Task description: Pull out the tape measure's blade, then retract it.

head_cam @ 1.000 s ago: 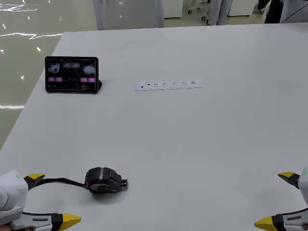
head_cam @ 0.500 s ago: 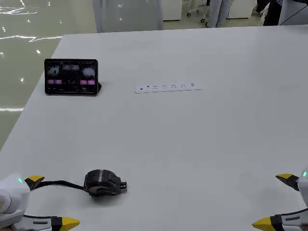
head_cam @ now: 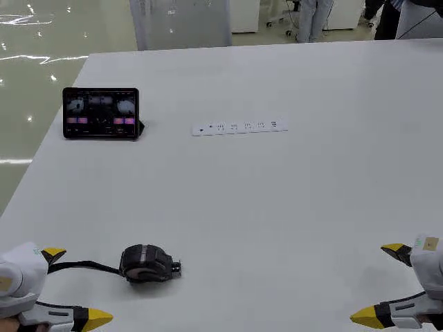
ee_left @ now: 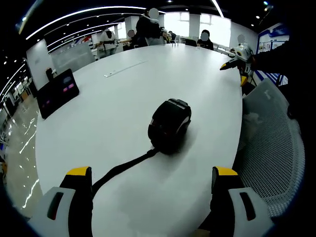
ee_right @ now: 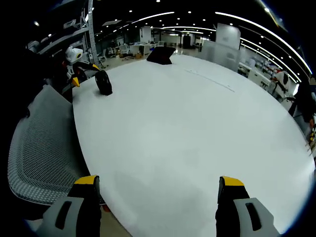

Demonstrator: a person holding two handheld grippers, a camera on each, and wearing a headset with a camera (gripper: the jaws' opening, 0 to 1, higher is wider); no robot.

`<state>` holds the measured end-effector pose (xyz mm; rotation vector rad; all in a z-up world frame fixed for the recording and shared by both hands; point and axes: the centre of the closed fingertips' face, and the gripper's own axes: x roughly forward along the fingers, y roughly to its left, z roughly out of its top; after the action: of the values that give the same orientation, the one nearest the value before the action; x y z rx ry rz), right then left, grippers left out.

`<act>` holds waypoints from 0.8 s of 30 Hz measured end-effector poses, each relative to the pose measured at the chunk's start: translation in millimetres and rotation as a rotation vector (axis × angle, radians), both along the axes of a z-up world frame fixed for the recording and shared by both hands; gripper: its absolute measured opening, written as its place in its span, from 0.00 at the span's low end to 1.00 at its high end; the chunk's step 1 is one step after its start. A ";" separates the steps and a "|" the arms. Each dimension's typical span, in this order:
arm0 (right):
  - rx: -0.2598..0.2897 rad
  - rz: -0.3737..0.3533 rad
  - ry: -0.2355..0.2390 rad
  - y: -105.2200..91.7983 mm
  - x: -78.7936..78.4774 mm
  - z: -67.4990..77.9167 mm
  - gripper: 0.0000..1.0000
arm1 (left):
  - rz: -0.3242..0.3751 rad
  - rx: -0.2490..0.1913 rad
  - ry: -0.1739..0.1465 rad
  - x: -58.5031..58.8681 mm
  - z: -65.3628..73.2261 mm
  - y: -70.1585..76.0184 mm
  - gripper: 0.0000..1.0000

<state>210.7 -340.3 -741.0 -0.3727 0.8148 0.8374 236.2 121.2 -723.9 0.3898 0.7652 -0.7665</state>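
Head view looks down on a wide white table (head_cam: 277,207) with a glossy pale floor (head_cam: 28,62) past its far and left edges. A dark tablet (head_cam: 100,113) stands propped near the far left side, its screen lit. A white power strip (head_cam: 239,127) lies flat to the right of it, well apart. People stand in the room beyond the table.

Both grippers sit at the near edge, one at each corner of the view. The left gripper (head_cam: 76,286) has its yellow-tipped jaws spread wide and grips nothing. The right gripper (head_cam: 377,283) is also spread wide, with bare table between its jaws.

The black tape measure (head_cam: 147,263) rests on the table just ahead of the left gripper, apart from its jaws, blade drawn in. Its black strap (head_cam: 83,265) trails back towards the left gripper and, in the left gripper view, runs in between the jaws; whether it touches one I cannot tell. The tape measure lies well apart from the right gripper, across the table. A grey mesh chair (ee_left: 271,133) sits by the table's near edge.
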 end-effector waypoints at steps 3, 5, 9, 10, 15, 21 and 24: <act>0.000 0.011 0.000 2.1 0.8 -1.0 0.99 | -0.023 0.016 0.013 -1.9 -3.4 -1.1 0.99; -0.003 0.019 0.000 3.4 0.9 -1.8 0.99 | -0.040 0.020 0.020 -2.3 -3.3 -3.4 0.99; -0.006 0.036 -0.001 4.6 2.5 -3.8 0.96 | -0.074 0.034 0.017 0.8 -0.8 -8.2 0.97; -0.008 0.041 -0.001 7.4 2.2 -3.6 0.96 | -0.086 0.036 0.016 2.2 0.0 -10.1 0.98; -0.010 0.060 0.001 14.3 6.0 -4.6 0.97 | -0.129 0.049 0.018 8.5 1.6 -17.0 0.97; -0.015 0.087 0.005 23.4 9.0 -5.3 0.98 | -0.197 0.075 0.018 13.8 2.4 -26.8 0.96; -0.019 0.106 0.005 29.0 10.0 -5.3 0.99 | -0.230 0.089 0.020 16.2 2.0 -31.1 0.94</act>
<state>220.8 -311.2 -746.3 -0.4335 0.8129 0.9298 252.4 90.1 -721.9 0.5576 0.7833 -0.9550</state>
